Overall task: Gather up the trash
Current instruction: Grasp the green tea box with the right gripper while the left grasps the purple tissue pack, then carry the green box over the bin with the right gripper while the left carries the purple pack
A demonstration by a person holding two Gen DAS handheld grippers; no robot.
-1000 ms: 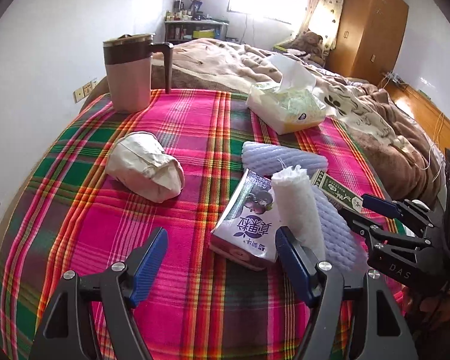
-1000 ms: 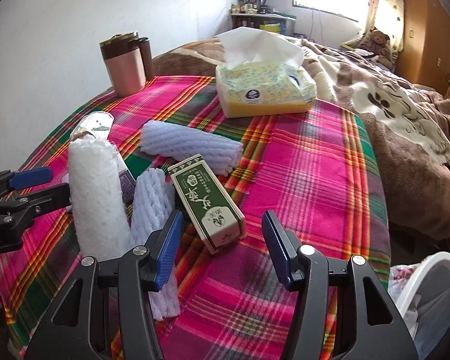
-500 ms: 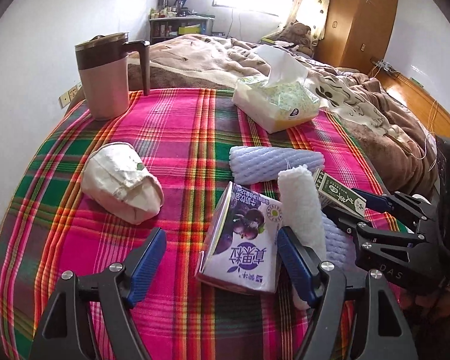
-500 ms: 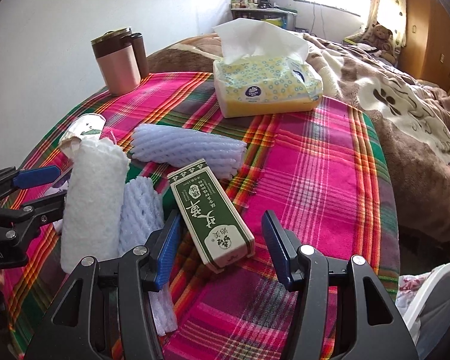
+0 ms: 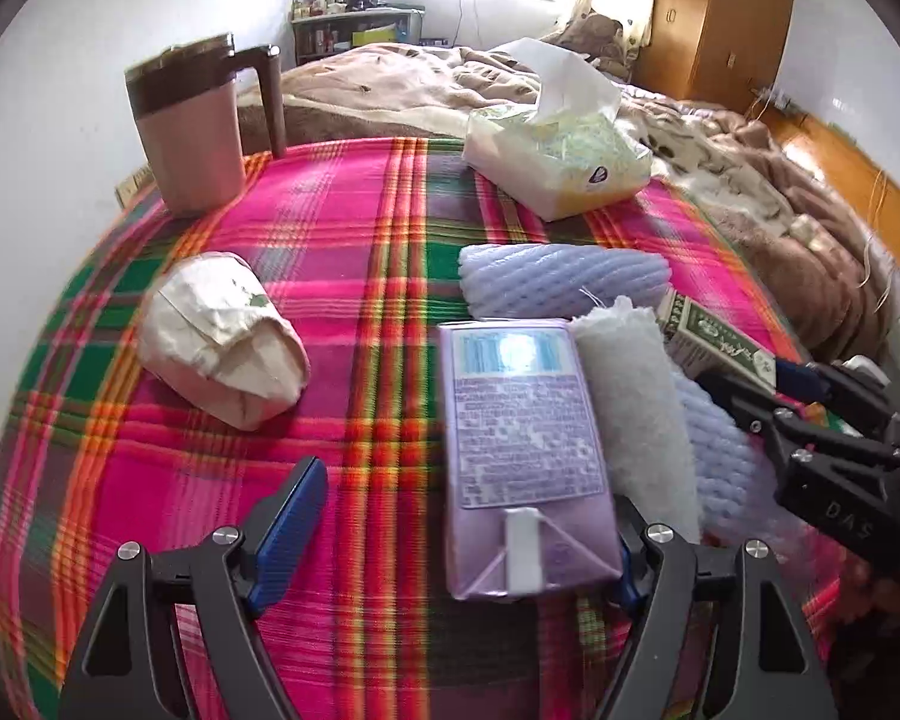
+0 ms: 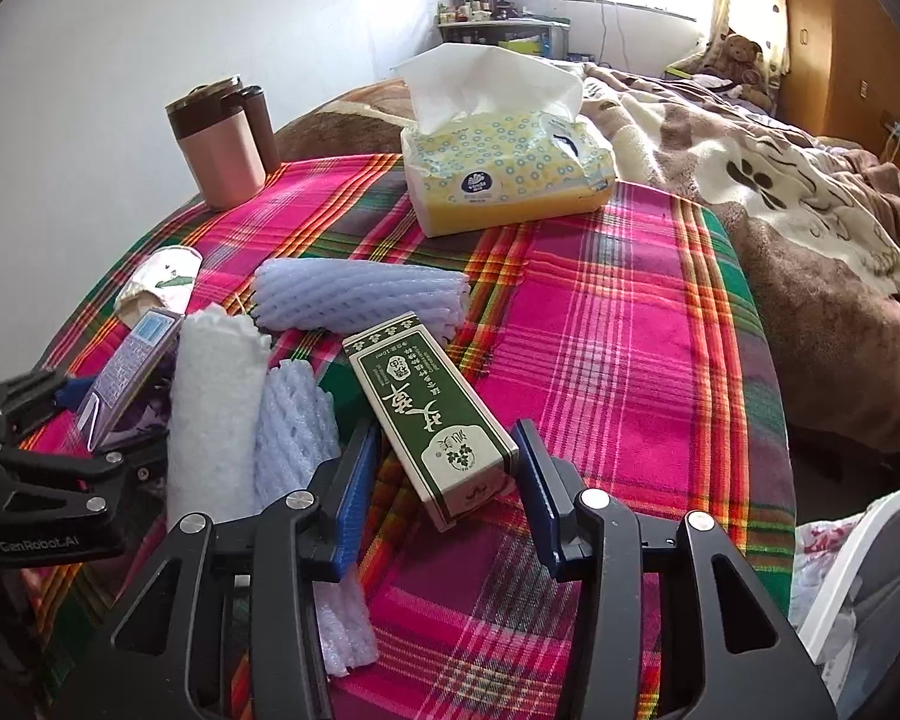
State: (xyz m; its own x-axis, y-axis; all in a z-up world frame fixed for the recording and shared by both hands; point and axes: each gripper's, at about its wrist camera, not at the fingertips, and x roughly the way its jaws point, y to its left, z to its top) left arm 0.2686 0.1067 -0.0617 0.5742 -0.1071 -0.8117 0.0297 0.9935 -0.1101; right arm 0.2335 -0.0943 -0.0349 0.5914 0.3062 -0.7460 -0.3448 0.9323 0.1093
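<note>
Step in hand, likely: double pickup. Left gripper (image 5: pixel 456 525) spread wide around purple drink carton (image 5: pixel 525 420); right gripper (image 6: pixel 444 480) spread around green paper box (image 6: pixel 429 420), near plaid table's (image 6: pixel 618 330) front edge. Next: close both.

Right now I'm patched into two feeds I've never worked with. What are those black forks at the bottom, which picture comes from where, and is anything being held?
The black forks are two-finger grippers, hand-held by a person; a fisheye camera sits on each, looking along its fingers. One feed is from the left gripper, the other from the right gripper.

Both look over a table under a plaid cloth. On it lie a purple drink carton, a green box, foam fruit sleeves, a crumpled paper cup, a tissue pack and a pink mug.

Both grippers are open and hold nothing. The left one has the carton between its fingers, the right one straddles the green box. A white bin shows at lower right.
</note>
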